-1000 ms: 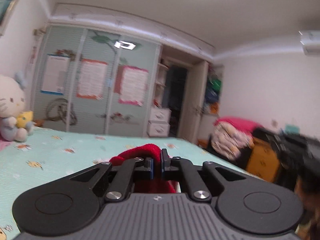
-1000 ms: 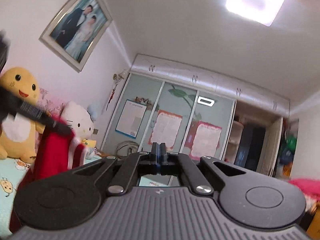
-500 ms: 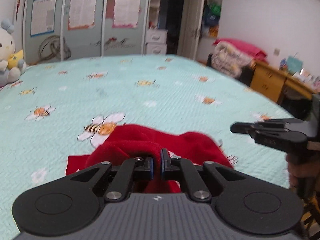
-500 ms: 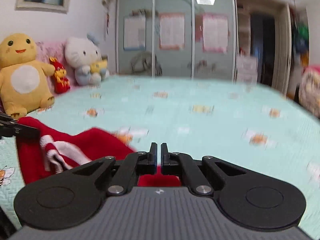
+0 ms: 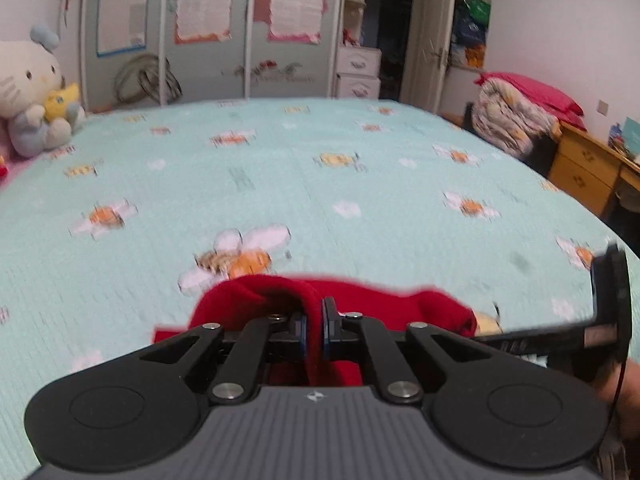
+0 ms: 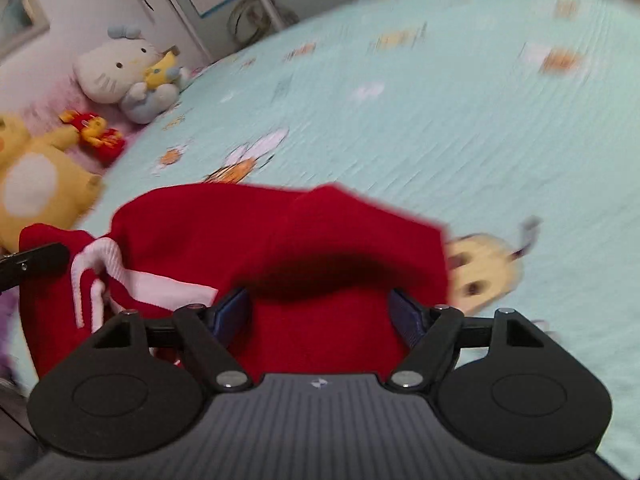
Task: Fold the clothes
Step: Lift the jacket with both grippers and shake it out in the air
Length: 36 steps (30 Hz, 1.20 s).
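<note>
A red garment (image 5: 400, 304) with white stripes lies bunched on the mint bedspread (image 5: 280, 184), close to me. My left gripper (image 5: 314, 326) is shut on a fold of its red cloth. In the right wrist view the red garment (image 6: 280, 240) spreads under my right gripper (image 6: 320, 312), whose fingers stand wide open with the cloth lying between them. White stripes (image 6: 120, 272) show at its left side, and a yellow cartoon patch (image 6: 480, 268) at its right edge. The tip of the left gripper (image 6: 36, 260) shows at the far left of that view.
Plush toys line the bed's left side: a white cat (image 6: 128, 72), a yellow one (image 6: 36, 184) and a small red one (image 6: 96, 136). A wardrobe (image 5: 208, 28) stands beyond the bed. A wooden desk (image 5: 588, 168) and piled bedding (image 5: 516, 116) are at the right.
Both grippers came down from the raised position to the bed with the garment. The right gripper, shut half a second ago, now stands wide open over the cloth. The left stays shut on it.
</note>
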Available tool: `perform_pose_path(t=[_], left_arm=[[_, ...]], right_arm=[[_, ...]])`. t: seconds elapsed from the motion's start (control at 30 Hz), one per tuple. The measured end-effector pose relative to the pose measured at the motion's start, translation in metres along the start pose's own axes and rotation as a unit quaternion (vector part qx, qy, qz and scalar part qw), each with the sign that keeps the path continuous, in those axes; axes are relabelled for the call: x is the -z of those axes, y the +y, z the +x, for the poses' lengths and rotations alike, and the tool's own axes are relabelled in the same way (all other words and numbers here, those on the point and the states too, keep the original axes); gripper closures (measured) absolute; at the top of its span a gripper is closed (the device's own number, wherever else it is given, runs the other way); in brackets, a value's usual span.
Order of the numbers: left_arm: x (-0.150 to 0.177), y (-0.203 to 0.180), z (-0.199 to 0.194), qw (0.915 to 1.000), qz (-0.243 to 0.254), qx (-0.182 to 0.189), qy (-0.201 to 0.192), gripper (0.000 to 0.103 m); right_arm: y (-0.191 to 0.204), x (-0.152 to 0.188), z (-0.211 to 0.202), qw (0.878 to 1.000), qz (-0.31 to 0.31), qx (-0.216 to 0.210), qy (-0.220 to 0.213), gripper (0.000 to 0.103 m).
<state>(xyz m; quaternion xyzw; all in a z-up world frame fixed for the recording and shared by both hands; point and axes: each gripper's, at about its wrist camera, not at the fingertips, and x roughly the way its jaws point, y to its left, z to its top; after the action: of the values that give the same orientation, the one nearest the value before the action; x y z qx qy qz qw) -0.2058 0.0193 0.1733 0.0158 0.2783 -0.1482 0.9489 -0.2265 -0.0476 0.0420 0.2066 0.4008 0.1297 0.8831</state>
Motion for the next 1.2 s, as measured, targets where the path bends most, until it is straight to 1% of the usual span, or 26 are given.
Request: perform_pose_path(t=[0.03,0.07,0.1,0.13,0.23,0.27,0.37,0.43,0.57,0.67,0.77,0.8,0.83,0.9,0.97,1.0,1.03,1.13,1.2], left_arm=[[-0.007,0.001,0.0,1.0,0.002,-0.004,-0.008,0.098],[-0.014,0.001,0.0,0.9998,0.004,-0.009,-0.016,0.098],[-0.021,0.002,0.0,0.9996,0.006,-0.013,-0.025,0.098],[-0.032,0.0,-0.004,0.999,0.015,-0.018,-0.039,0.098],[-0.066,-0.003,-0.017,0.9967,0.026,-0.021,-0.075,0.098],[-0.077,-0.006,-0.023,0.9957,0.03,-0.022,-0.085,0.098],[-0.108,-0.016,-0.039,0.9919,0.046,-0.026,-0.116,0.098],[-0.127,-0.024,-0.049,0.9886,0.058,-0.028,-0.136,0.098],[-0.164,-0.037,-0.07,0.9819,0.067,-0.029,-0.175,0.098],[-0.189,-0.043,-0.088,0.9742,0.071,-0.032,-0.212,0.098],[-0.205,-0.042,-0.108,0.969,0.06,-0.03,-0.238,0.098],[-0.207,-0.042,-0.114,0.9682,0.058,-0.029,-0.242,0.098],[-0.204,-0.042,-0.118,0.968,0.057,-0.029,-0.243,0.098],[-0.192,-0.044,-0.117,0.9712,0.058,-0.023,-0.23,0.098],[-0.177,-0.046,-0.111,0.9757,0.06,-0.013,-0.21,0.098],[-0.168,-0.047,-0.106,0.9785,0.061,-0.007,-0.197,0.098],[-0.157,-0.05,-0.098,0.981,0.062,-0.001,-0.184,0.098],[-0.123,-0.057,-0.065,0.989,0.06,0.001,-0.135,0.098],[-0.102,-0.06,-0.036,0.9941,0.049,0.006,-0.096,0.098]], right_arm=[[0.006,-0.009,-0.001,1.0,-0.004,-0.001,-0.008,0.068],[0.015,-0.014,-0.006,1.0,-0.018,-0.003,-0.025,0.081],[0.023,-0.02,-0.011,0.999,-0.031,-0.004,-0.042,0.088],[0.032,-0.025,-0.015,0.997,-0.045,-0.006,-0.058,0.091],[0.059,-0.047,-0.04,0.989,-0.081,-0.011,-0.12,0.094],[0.068,-0.055,-0.048,0.985,-0.096,-0.005,-0.141,0.097],[0.094,-0.078,-0.078,0.971,-0.128,0.013,-0.203,0.097],[0.107,-0.094,-0.095,0.963,-0.138,0.016,-0.23,0.097],[0.131,-0.125,-0.12,0.948,-0.155,0.028,-0.275,0.097],[0.138,-0.144,-0.151,0.935,-0.16,0.032,-0.315,0.097],[0.135,-0.159,-0.195,0.919,-0.158,0.034,-0.36,0.097],[0.132,-0.162,-0.21,0.915,-0.158,0.033,-0.369,0.097],[0.131,-0.166,-0.22,0.913,-0.158,0.032,-0.374,0.097],[0.127,-0.169,-0.237,0.91,-0.161,0.03,-0.381,0.097],[0.12,-0.163,-0.246,0.909,-0.166,0.033,-0.381,0.097],[0.114,-0.158,-0.242,0.912,-0.164,0.035,-0.373,0.097],[0.106,-0.152,-0.231,0.92,-0.158,0.04,-0.357,0.097],[0.083,-0.133,-0.198,0.94,-0.138,0.052,-0.309,0.097],[0.067,-0.12,-0.175,0.951,-0.125,0.061,-0.276,0.097]])
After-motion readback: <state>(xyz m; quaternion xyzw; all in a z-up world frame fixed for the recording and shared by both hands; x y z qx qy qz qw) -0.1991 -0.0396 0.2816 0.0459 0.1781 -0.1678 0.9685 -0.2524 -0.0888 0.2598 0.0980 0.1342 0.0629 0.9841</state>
